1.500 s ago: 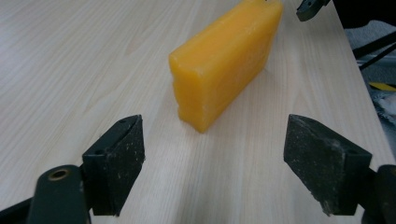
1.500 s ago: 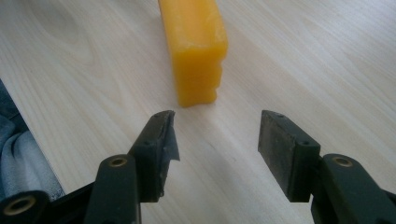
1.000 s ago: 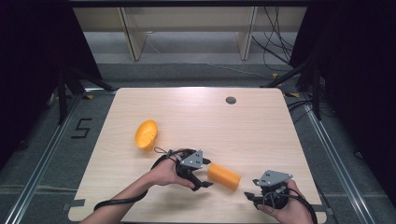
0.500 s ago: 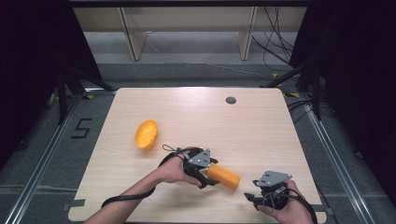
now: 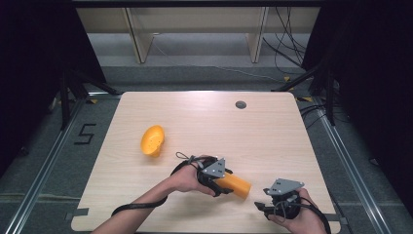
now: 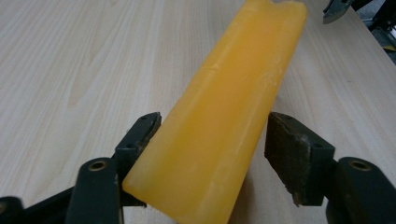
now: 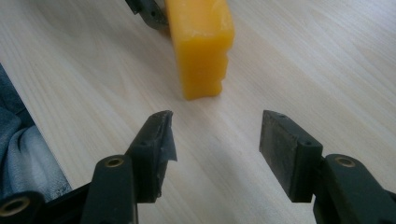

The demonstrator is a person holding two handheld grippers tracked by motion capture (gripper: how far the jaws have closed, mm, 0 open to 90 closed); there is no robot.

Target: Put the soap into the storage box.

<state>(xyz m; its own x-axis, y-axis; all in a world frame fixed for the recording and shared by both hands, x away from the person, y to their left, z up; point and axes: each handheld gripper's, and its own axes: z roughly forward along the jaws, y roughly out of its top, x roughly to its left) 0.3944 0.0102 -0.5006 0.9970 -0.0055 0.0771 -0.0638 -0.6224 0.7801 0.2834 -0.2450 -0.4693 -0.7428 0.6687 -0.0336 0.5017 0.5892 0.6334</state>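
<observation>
Step in hand: closing in on the yellow block with the left tongs. Judged as the grasp stage of a pick-up, short of a firm hold.

Left tongs: about half closed, jaws just been closing, set astride the near end of the yellow block. One pad lies against the block's side, the other just beside it with a sliver of gap (so no squeeze from both sides yet).

Yellow block: lying flat on the table, near the front edge and between the two hands. Pointing lengthwise away from the left tongs, with the far end near the right tongs but apart from them.

Right tongs: wide open and empty, held low over the front right of the table. Aimed at the stepped end of the yellow block without touching it.

Orange shell-like piece: farther back and to the left on the table, well apart from both hands, untouched.

Next move, as judged: finishing the closure until both pads bear on the long sides, staying centred across the width so the yellow block does not swing aside. Only then lifting, or offering the free end to the waiting right tongs.

Point of care: gripping near one end of a long, smooth-looking bar, likely to droop or twist unless held firmly.
</observation>
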